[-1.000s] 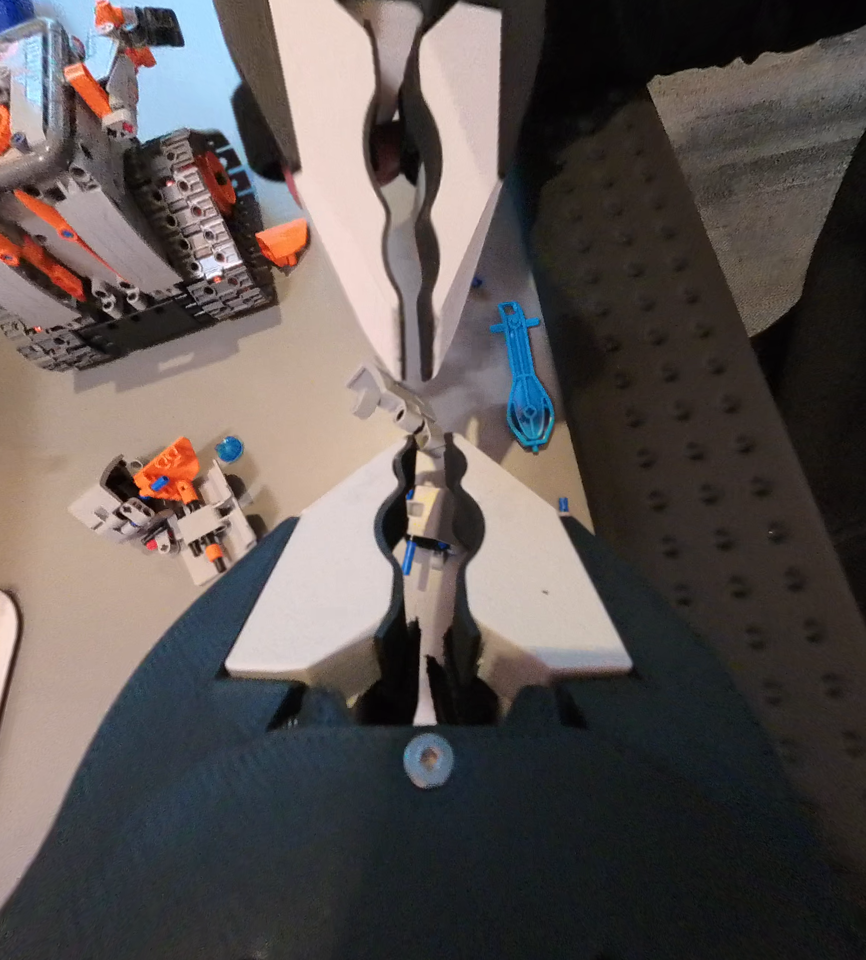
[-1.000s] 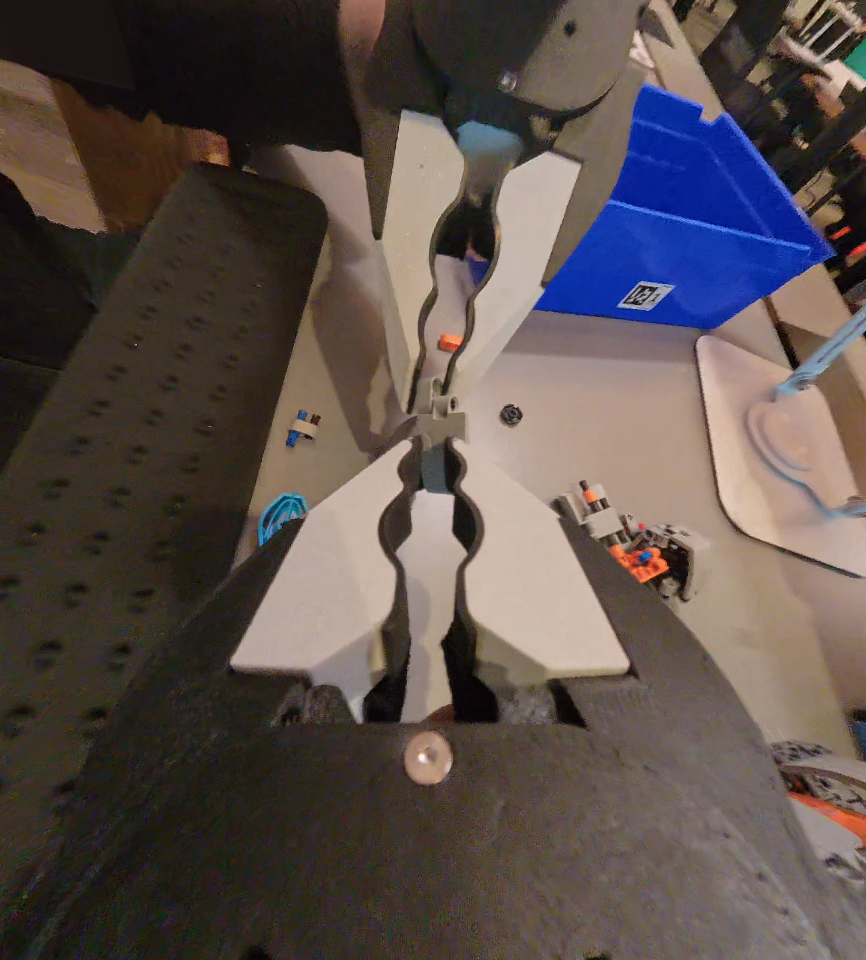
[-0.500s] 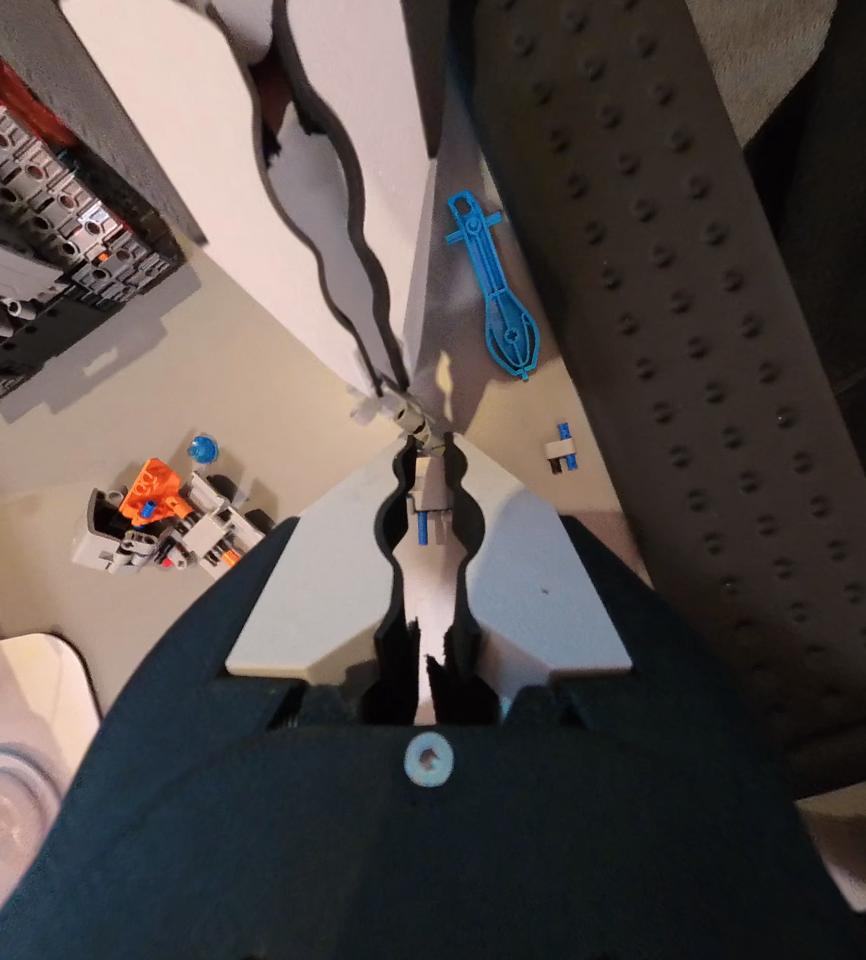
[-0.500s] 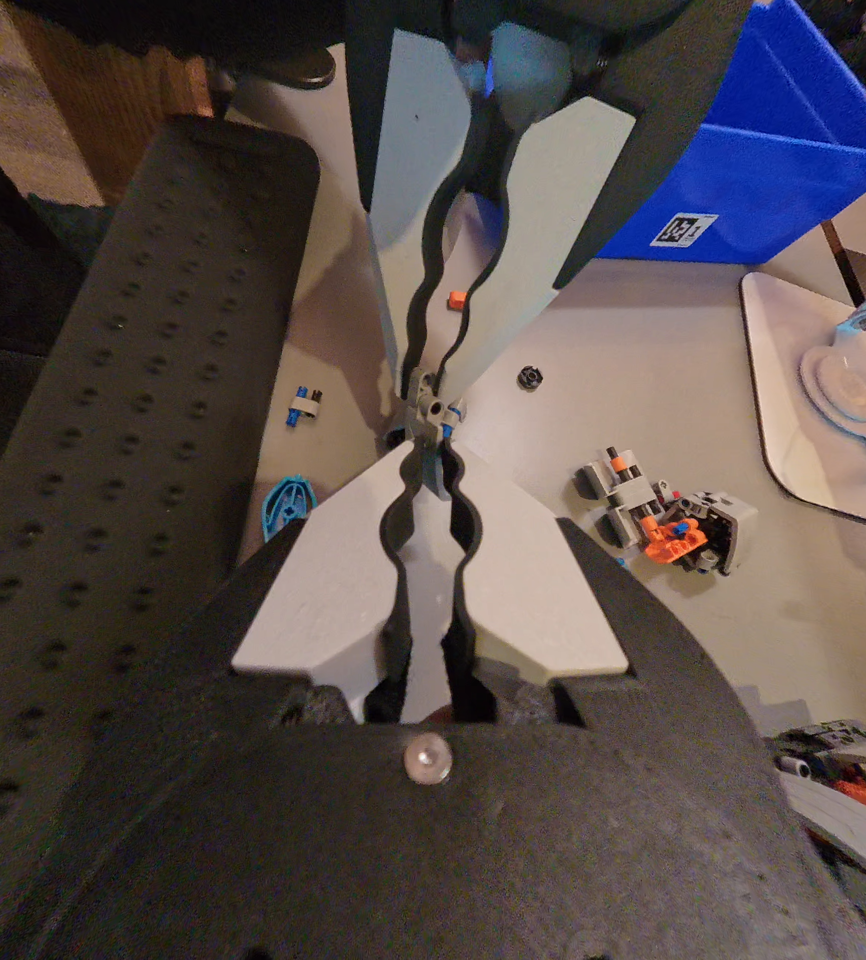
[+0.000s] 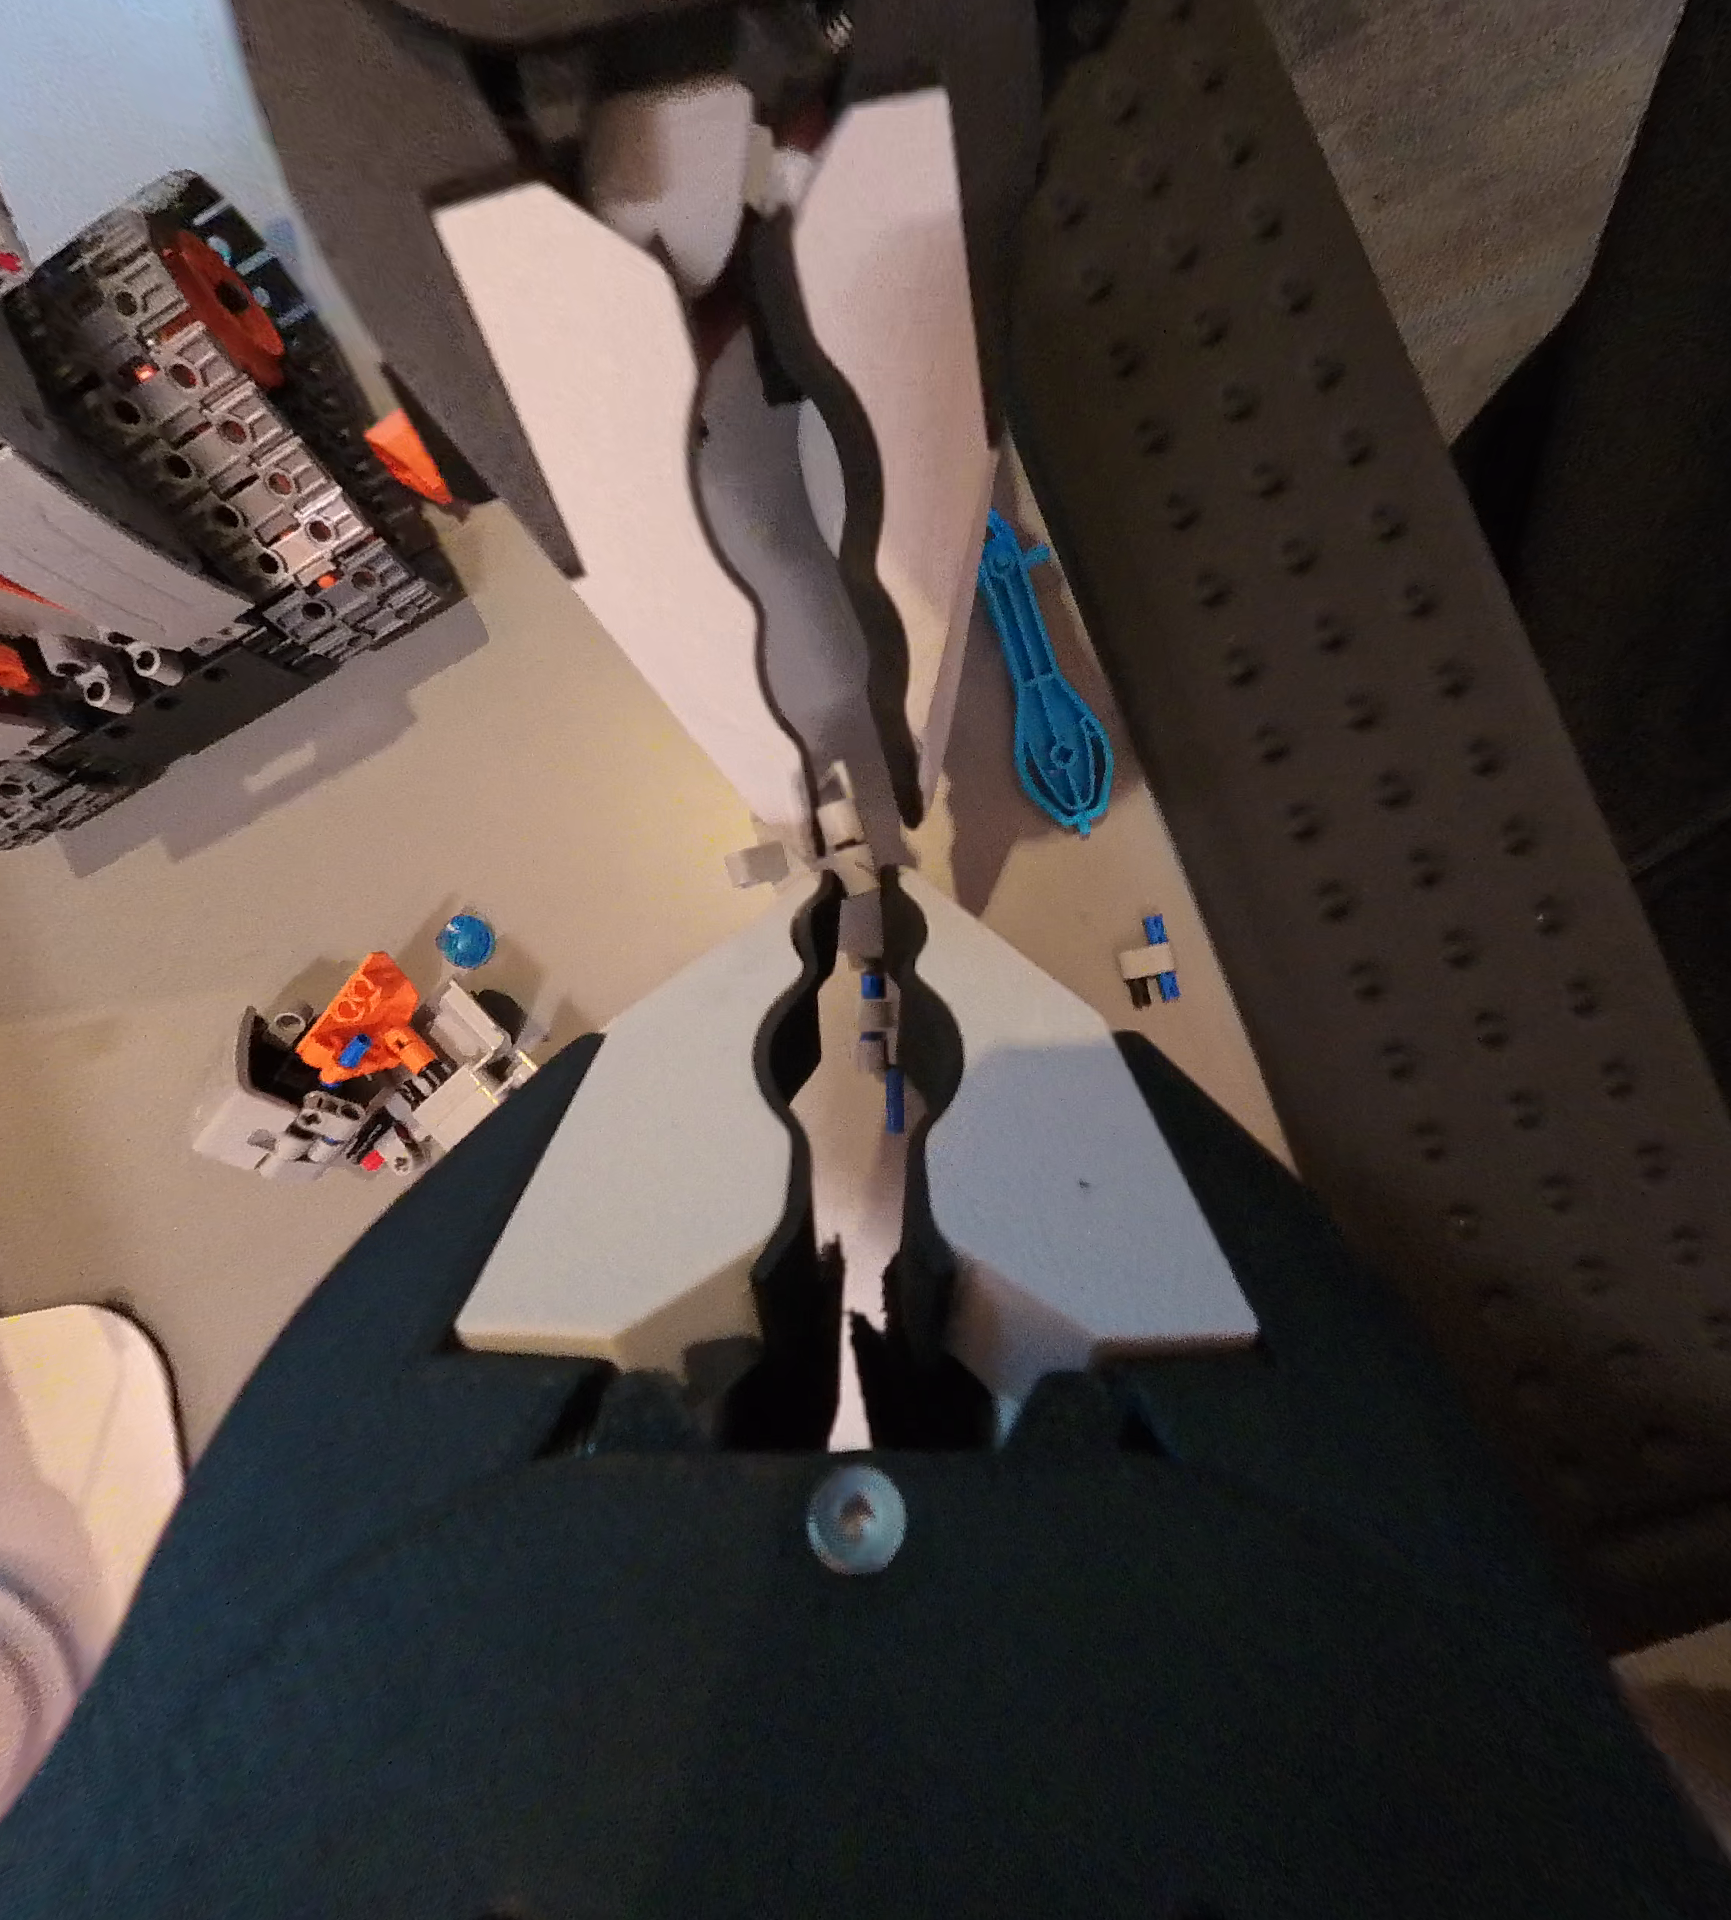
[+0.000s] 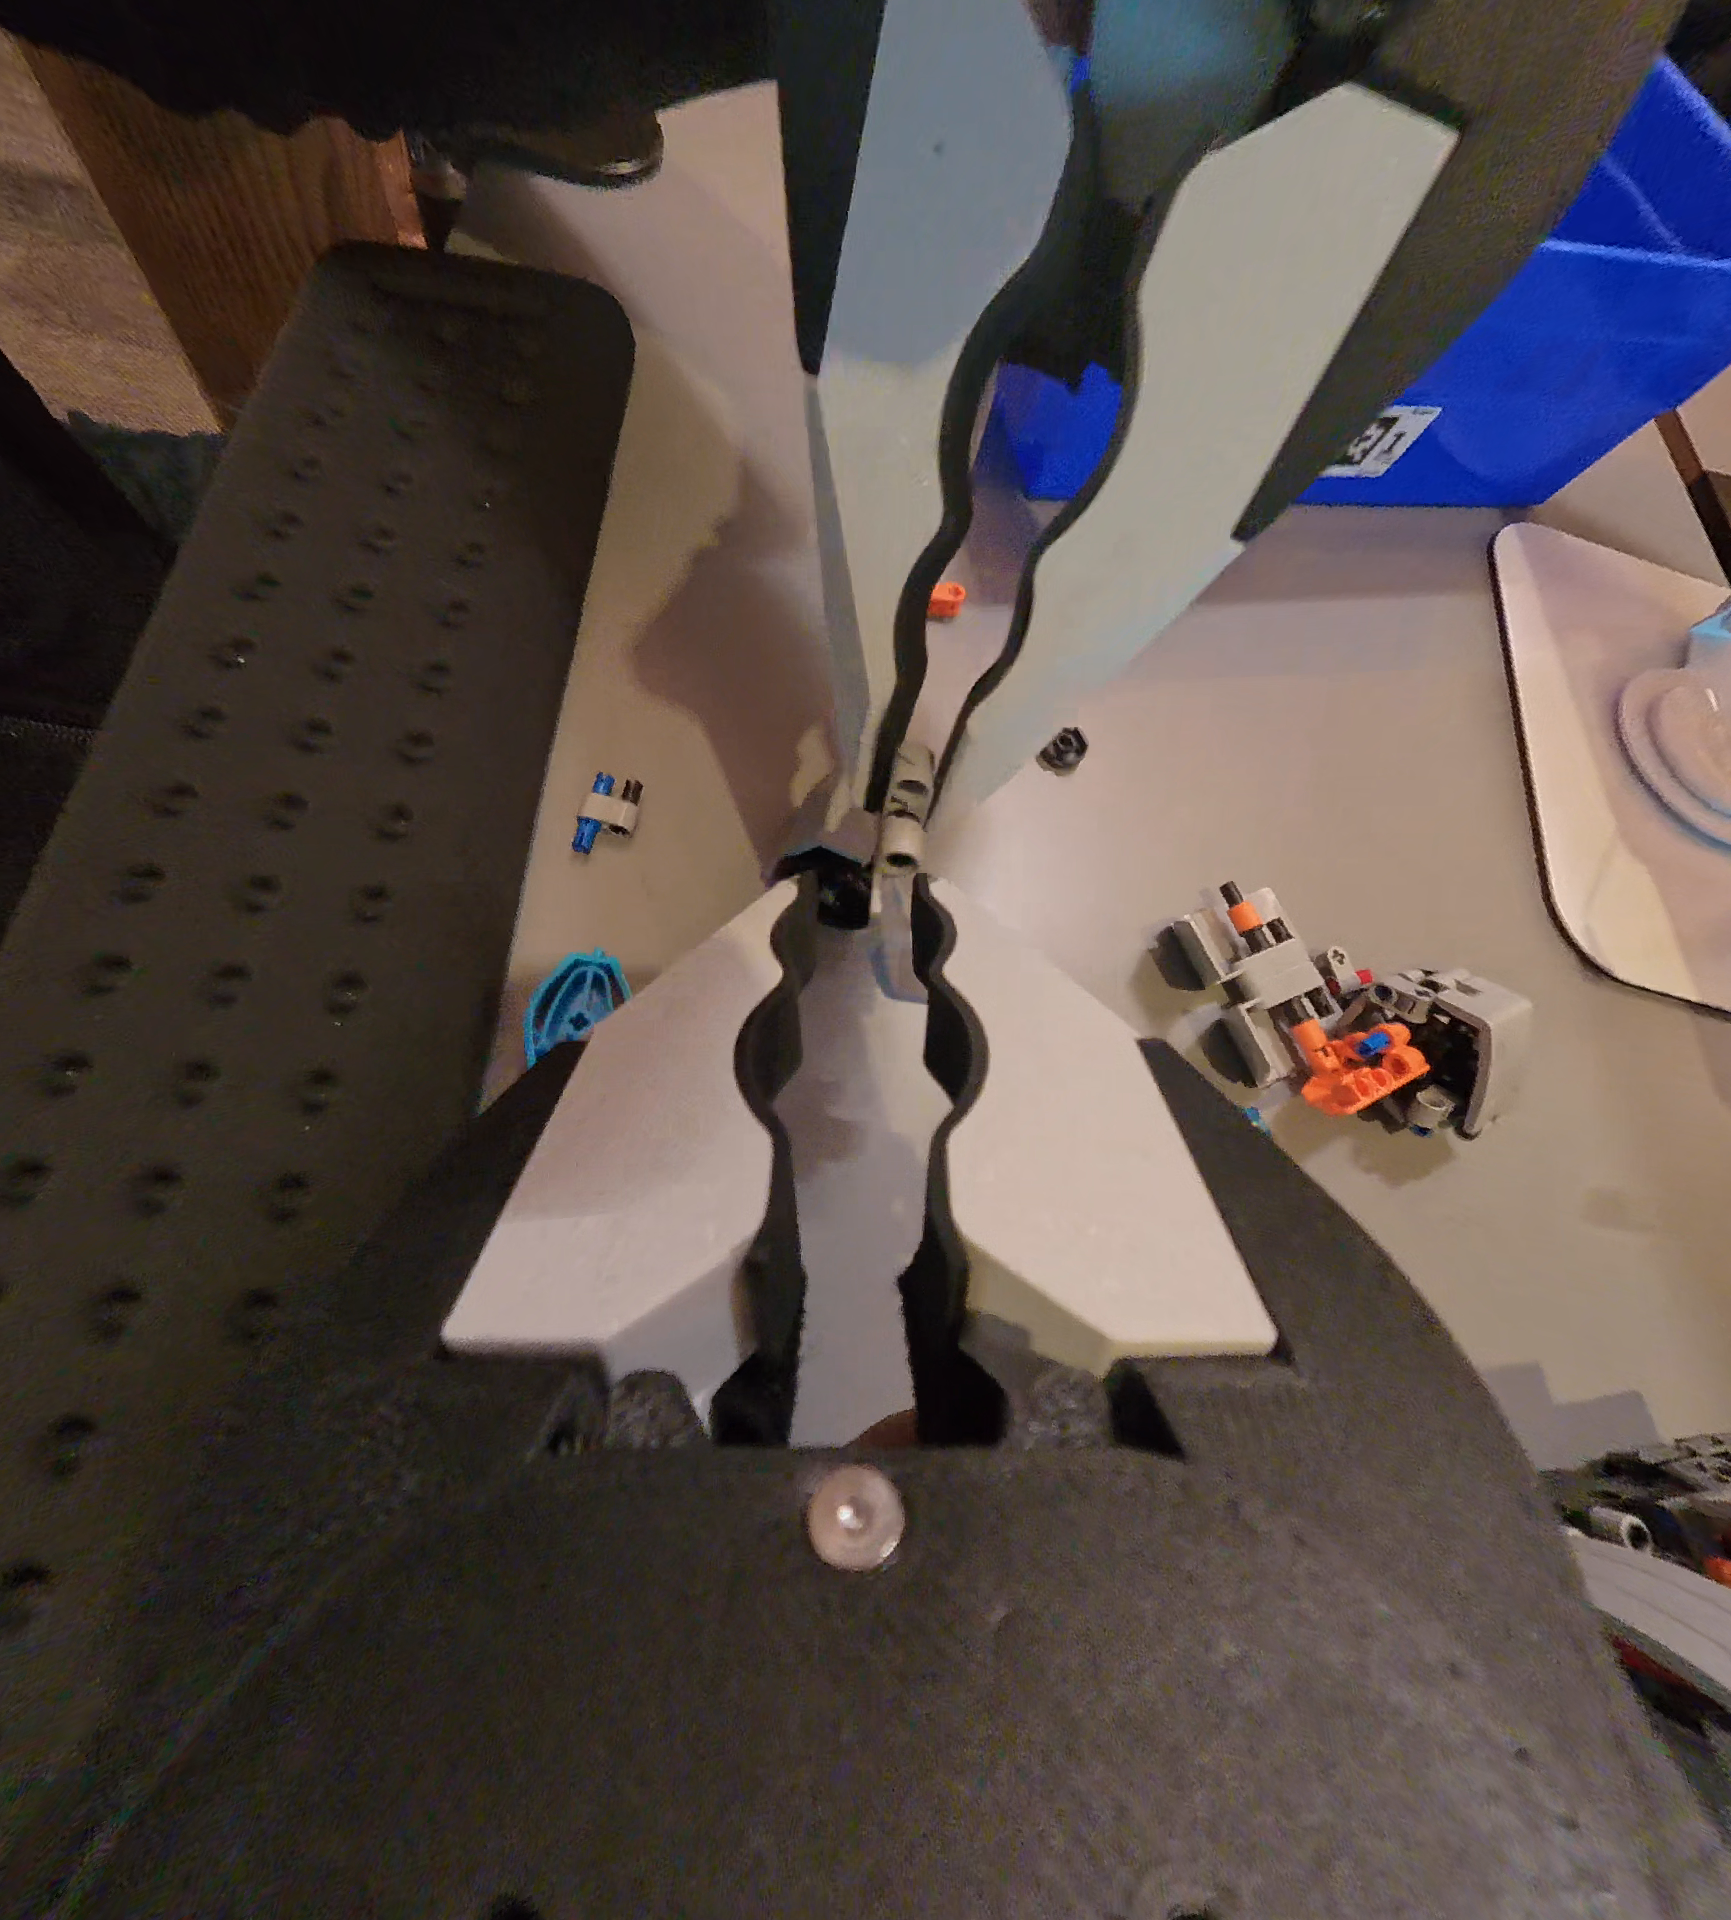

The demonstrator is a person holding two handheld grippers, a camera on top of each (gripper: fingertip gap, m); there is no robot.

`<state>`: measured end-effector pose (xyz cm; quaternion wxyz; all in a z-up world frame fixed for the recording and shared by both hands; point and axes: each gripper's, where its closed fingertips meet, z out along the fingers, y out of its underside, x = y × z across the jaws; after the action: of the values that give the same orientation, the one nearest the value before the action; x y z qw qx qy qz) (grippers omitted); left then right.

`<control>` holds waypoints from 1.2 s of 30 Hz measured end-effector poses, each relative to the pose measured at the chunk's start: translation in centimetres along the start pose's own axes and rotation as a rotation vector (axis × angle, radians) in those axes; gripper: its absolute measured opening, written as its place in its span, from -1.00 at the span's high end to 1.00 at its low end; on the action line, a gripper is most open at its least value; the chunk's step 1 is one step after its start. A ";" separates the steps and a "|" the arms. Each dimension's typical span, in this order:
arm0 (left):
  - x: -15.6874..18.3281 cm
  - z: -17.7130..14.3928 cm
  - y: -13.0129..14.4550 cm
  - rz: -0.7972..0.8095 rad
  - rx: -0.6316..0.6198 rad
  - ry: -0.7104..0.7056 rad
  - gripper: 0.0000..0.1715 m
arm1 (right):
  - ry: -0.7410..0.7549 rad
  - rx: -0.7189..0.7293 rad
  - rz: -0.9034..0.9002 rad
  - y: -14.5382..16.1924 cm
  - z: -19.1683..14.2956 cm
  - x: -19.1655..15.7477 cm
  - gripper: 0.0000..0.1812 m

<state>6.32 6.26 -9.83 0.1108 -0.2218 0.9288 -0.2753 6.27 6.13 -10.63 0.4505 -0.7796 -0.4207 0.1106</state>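
My two grippers meet tip to tip above a grey table. My left gripper [image 5: 856, 883] is shut on a small grey brick piece with blue pins [image 5: 876, 1013]. It shows from above in the right wrist view [image 6: 902, 790], gripping a grey connector [image 6: 905, 816]. My right gripper [image 6: 856, 888] is shut on a dark grey piece [image 6: 835, 883]. It shows in the left wrist view [image 5: 850, 821], where its piece looks light grey [image 5: 835, 826]. The two held pieces touch between the tips. Whether they are joined I cannot tell.
A black perforated pad [image 5: 1360, 727] lies along the table edge. Beside it are a blue separator tool [image 5: 1053, 686] and a grey piece with blue pins [image 5: 1152, 961]. A grey-orange subassembly [image 6: 1339, 1029], a tracked model [image 5: 165, 499], a blue bin [image 6: 1567, 343] and a white board [image 6: 1671, 779] surround the grippers. My left and right fingertips are right by each other.
Both grippers stay shut and tip to tip. They have shifted and tilted over the table, and the right gripper now stands more upright in the left wrist view.
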 end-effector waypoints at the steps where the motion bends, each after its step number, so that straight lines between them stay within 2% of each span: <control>1: 0.0 0.0 -0.1 -0.017 0.017 0.007 0.94 | 0.011 -0.006 -0.013 0.1 0.0 0.1 0.92; 2: 0.1 -0.1 -0.3 -0.029 0.038 0.016 0.94 | 0.018 -0.005 -0.023 0.1 0.1 0.1 1.00; 9: -0.5 -0.2 0.0 -0.151 0.135 0.014 0.93 | 0.054 -0.009 -0.005 0.2 0.2 0.8 1.00; 10: -0.3 -0.2 0.2 -0.157 0.136 0.015 0.87 | 0.046 -0.011 0.014 0.4 0.2 0.9 1.00; 12: -0.2 -0.2 1.0 -0.170 0.119 -0.011 0.69 | 0.025 -0.007 0.061 0.8 0.2 1.1 1.00; 15: -0.4 -0.3 3.1 -0.186 0.050 -0.084 0.54 | -0.006 0.023 0.120 0.8 -0.2 1.4 1.00; 19: 0.2 -0.3 3.7 -0.164 0.041 -0.134 0.52 | -0.056 0.039 0.182 0.9 -0.1 1.1 1.00; 21: -0.2 -0.4 3.7 -0.134 0.031 -0.213 0.51 | -0.072 0.043 0.198 1.0 0.0 1.0 1.00; 23: -0.7 -1.1 2.3 -0.064 0.087 -0.311 0.55 | -0.101 0.075 0.231 0.6 -0.1 0.9 1.00; 25: -0.8 -2.3 0.0 0.067 0.172 -0.439 0.68 | -0.123 0.113 0.269 0.2 -0.4 1.1 1.00; 26: -0.7 -2.7 -0.7 0.137 0.176 -0.489 0.81 | -0.140 0.136 0.290 0.0 -0.6 1.1 1.00; 27: -1.0 -3.4 -1.3 0.215 0.165 -0.586 0.83 | -0.159 0.160 0.312 -0.2 -0.9 1.1 1.00; 31: -1.9 -4.2 -1.8 0.551 -0.055 -0.855 0.83 | -0.243 0.219 0.373 -0.8 -1.7 0.8 1.00; 36: -1.6 -2.4 -2.4 0.794 -0.195 -0.918 0.72 | -0.334 0.249 0.408 -1.2 -2.1 -0.1 1.00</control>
<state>7.72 6.36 -6.36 0.5725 0.0359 0.8191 -0.0031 6.66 5.09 -8.48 0.4360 -0.7577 -0.3068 0.3764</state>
